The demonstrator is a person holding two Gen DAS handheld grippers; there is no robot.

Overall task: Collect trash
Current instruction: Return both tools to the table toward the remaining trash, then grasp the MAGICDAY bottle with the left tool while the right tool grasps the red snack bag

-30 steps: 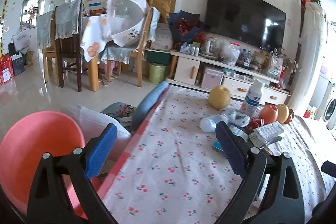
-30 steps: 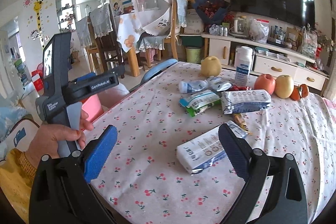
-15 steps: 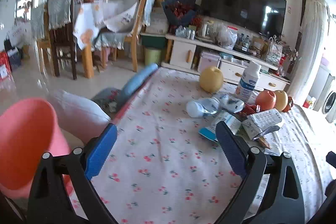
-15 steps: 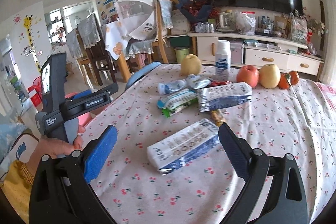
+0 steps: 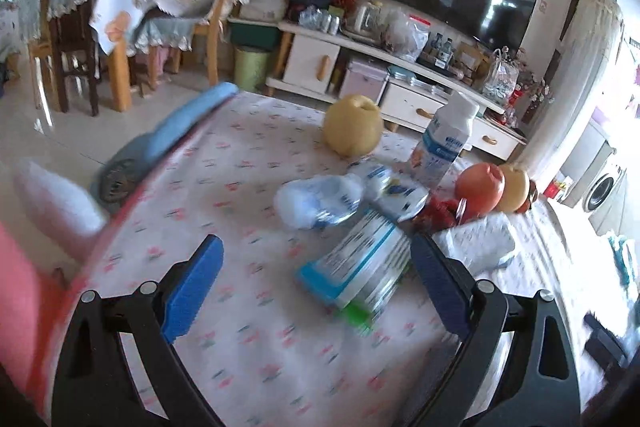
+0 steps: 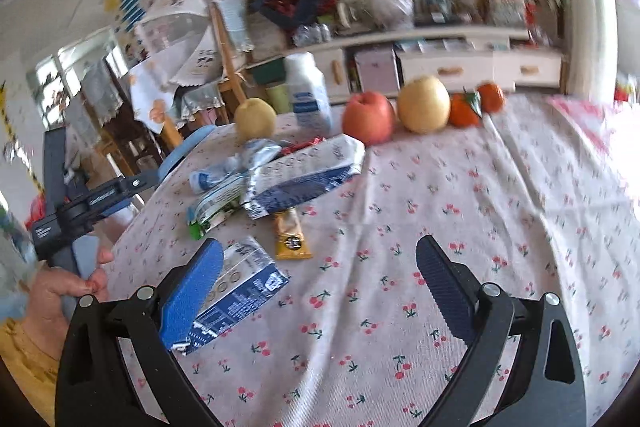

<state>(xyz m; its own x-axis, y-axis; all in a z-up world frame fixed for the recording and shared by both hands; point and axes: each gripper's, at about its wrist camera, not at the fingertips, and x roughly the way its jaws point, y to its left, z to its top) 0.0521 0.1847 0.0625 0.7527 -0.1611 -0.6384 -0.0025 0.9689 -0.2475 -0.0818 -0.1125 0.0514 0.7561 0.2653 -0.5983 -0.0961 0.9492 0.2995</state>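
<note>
Trash lies in a pile on the cherry-print tablecloth (image 6: 460, 211). In the left wrist view my left gripper (image 5: 316, 283) is open just above the table, with a blurred blue, white and green wrapper (image 5: 360, 271) between its fingers and not gripped. Beyond it lie a crushed plastic bottle (image 5: 320, 201) and a white wrapper (image 5: 476, 243). My right gripper (image 6: 320, 279) is open and empty. A flattened blue and white carton (image 6: 236, 291) lies beside its left finger. Further off are a yellow sachet (image 6: 290, 235) and a large white and blue wrapper (image 6: 308, 179).
Fruit stands at the table's far side: a pear (image 5: 352, 125), a red apple (image 6: 368, 123), a second pear (image 6: 424, 105) and oranges (image 6: 464, 111), beside an upright white bottle (image 6: 310, 99). A pink bin (image 5: 20, 307) sits left of the table. A hand (image 6: 60, 287) holds the left gripper.
My left gripper has moved forward over the table, close to the wrapper pile. My right gripper has shifted right, so the carton now lies by its left finger. Both stay open.
</note>
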